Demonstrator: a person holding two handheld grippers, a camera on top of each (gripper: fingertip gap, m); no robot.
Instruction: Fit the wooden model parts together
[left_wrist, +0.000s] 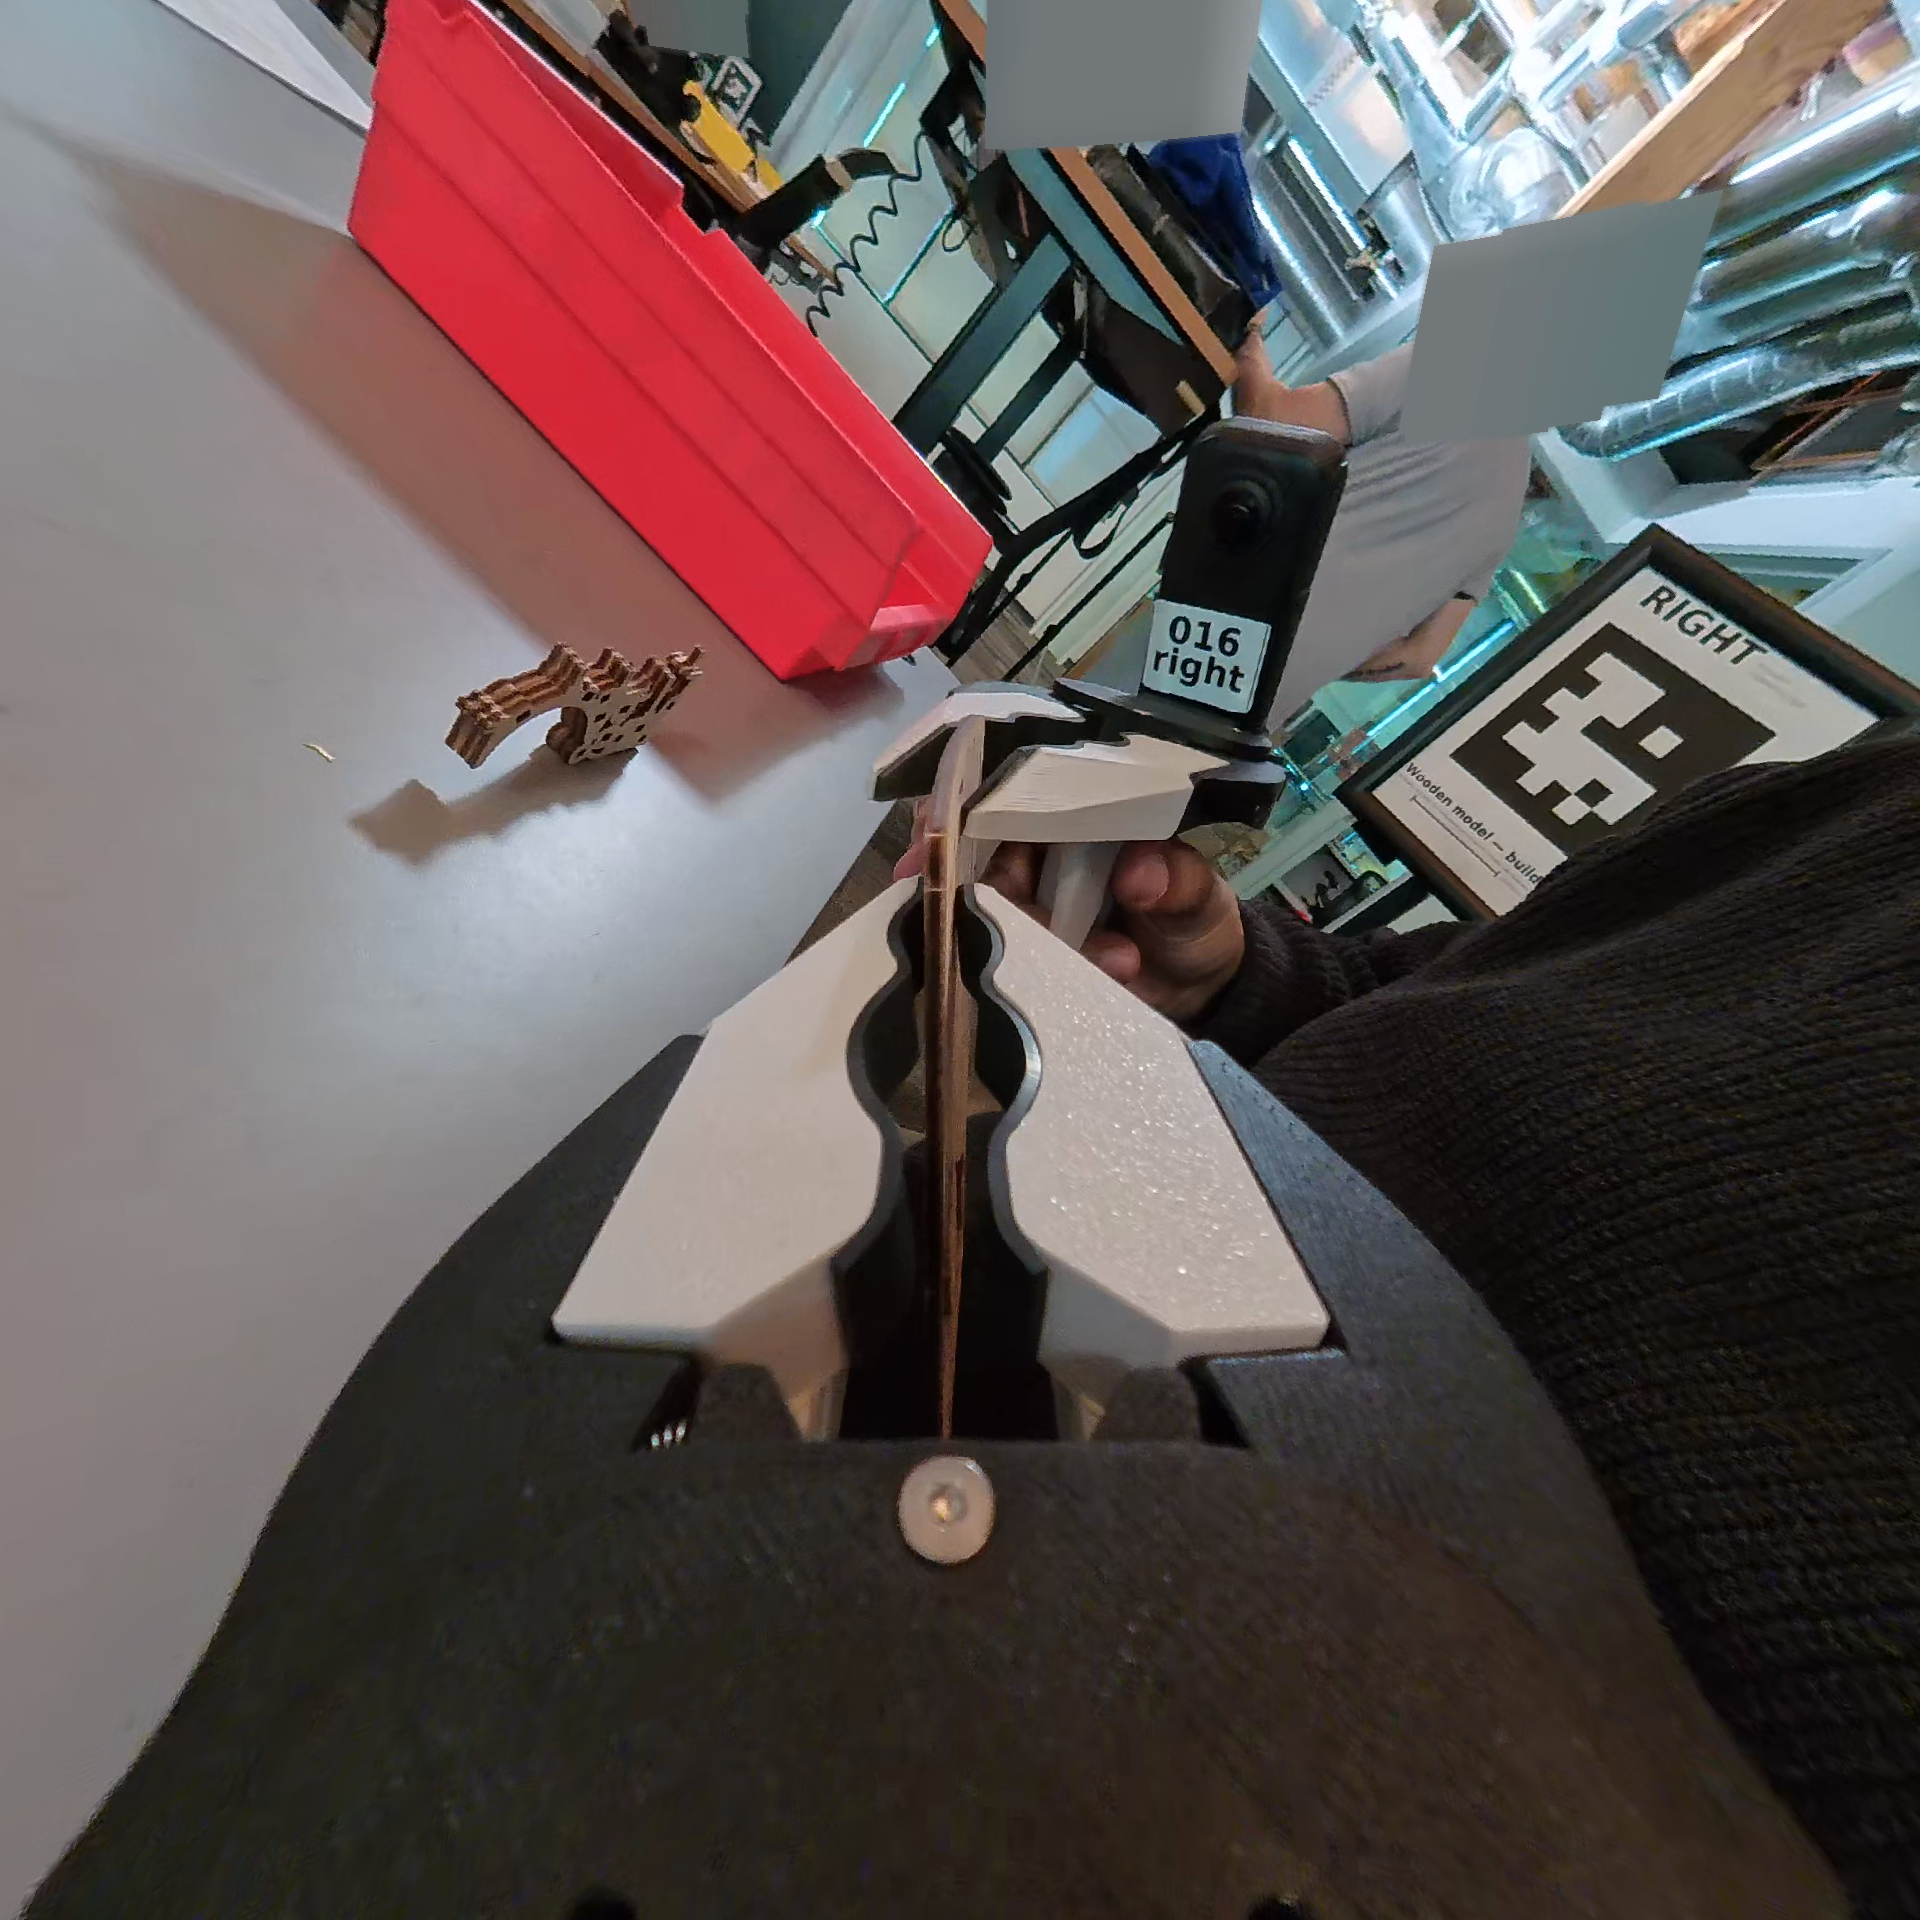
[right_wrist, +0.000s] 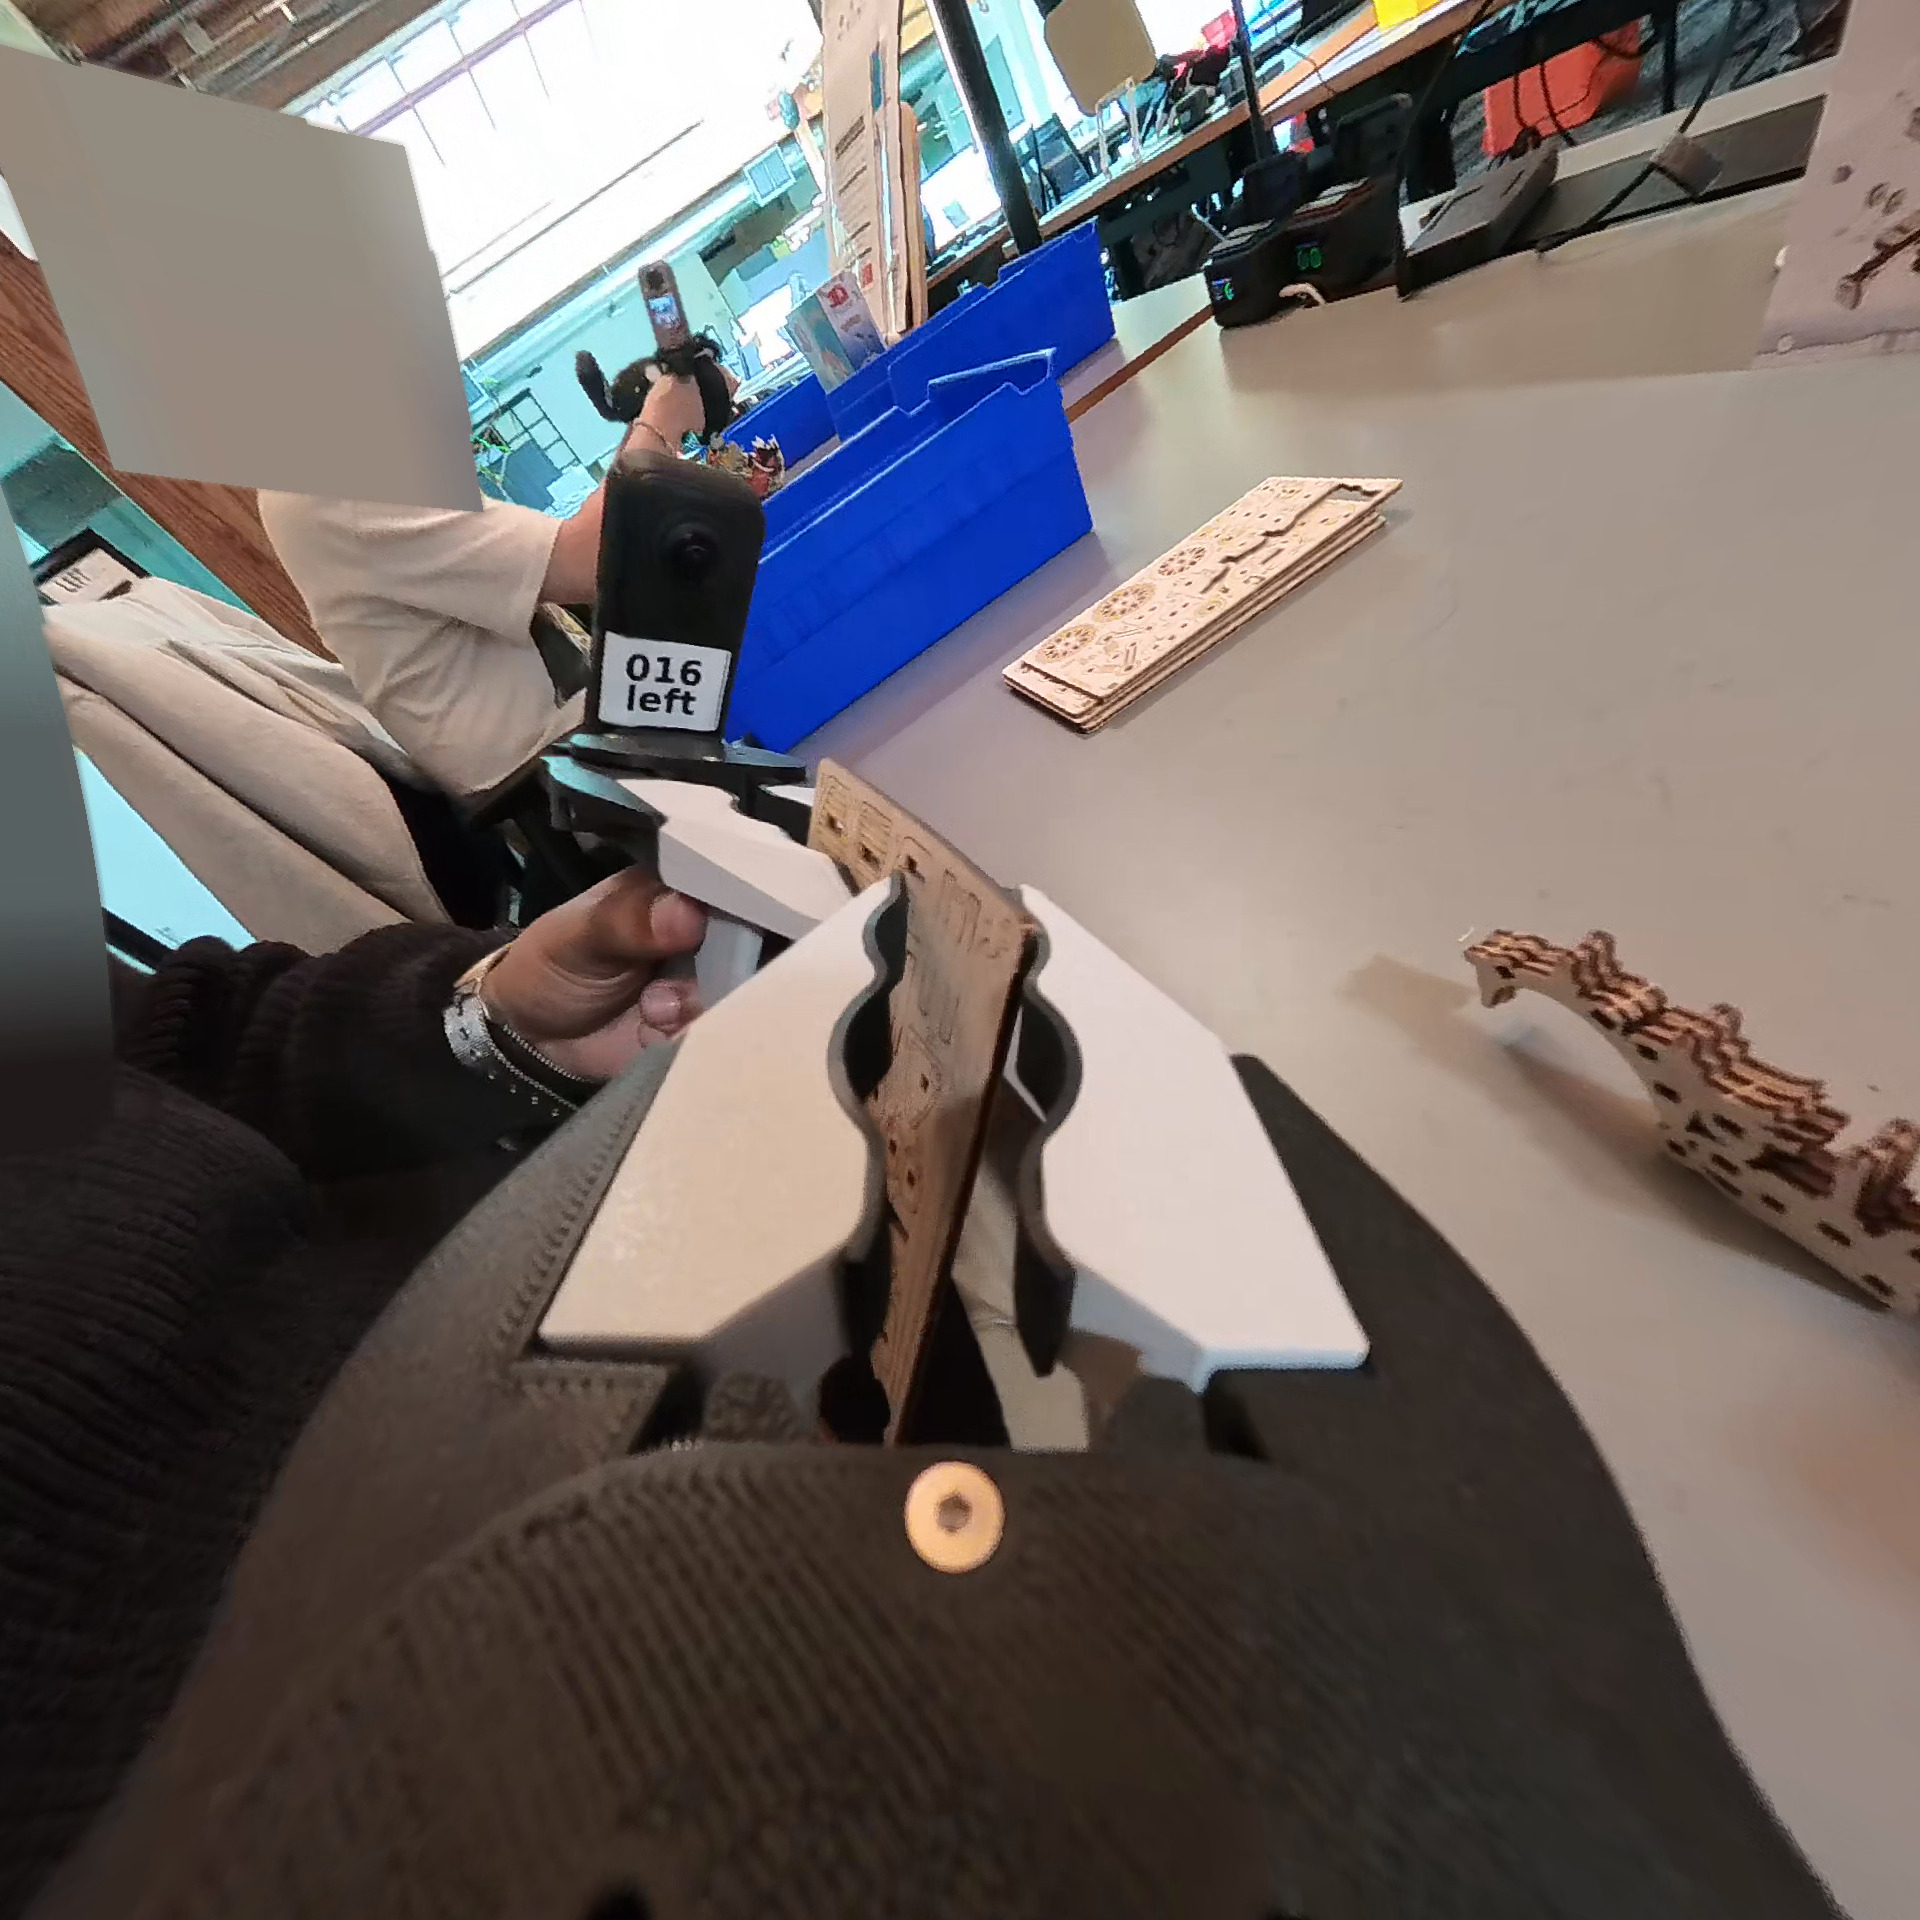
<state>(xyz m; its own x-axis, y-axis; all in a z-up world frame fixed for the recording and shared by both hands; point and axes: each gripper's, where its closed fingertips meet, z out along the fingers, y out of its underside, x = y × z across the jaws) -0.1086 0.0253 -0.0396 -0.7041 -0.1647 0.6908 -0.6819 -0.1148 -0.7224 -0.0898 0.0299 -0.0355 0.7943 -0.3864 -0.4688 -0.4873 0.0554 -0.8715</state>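
Grey workshop table (right_wrist: 1558, 665) | thin laser-cut plywood sheet (right_wrist: 935, 1081) clamped edge-on by both left gripper (left_wrist: 948, 914) and right gripper (right_wrist: 961, 914), near edge | assembled wooden animal model (left_wrist: 582, 701) stood apart | risk: opposed twisting could snap sheet.

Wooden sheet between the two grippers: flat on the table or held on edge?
Held on edge: the wooden sheet stands between the right gripper and left gripper fingers, above the table.

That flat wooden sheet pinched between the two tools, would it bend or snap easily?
Probably somewhat. The wooden sheet looks very thin edge-on, so it likely flexes a little and feels light. Its face is riddled with cut outlines, which probably weaken it, so twisting between the left tool and right tool could crack it.
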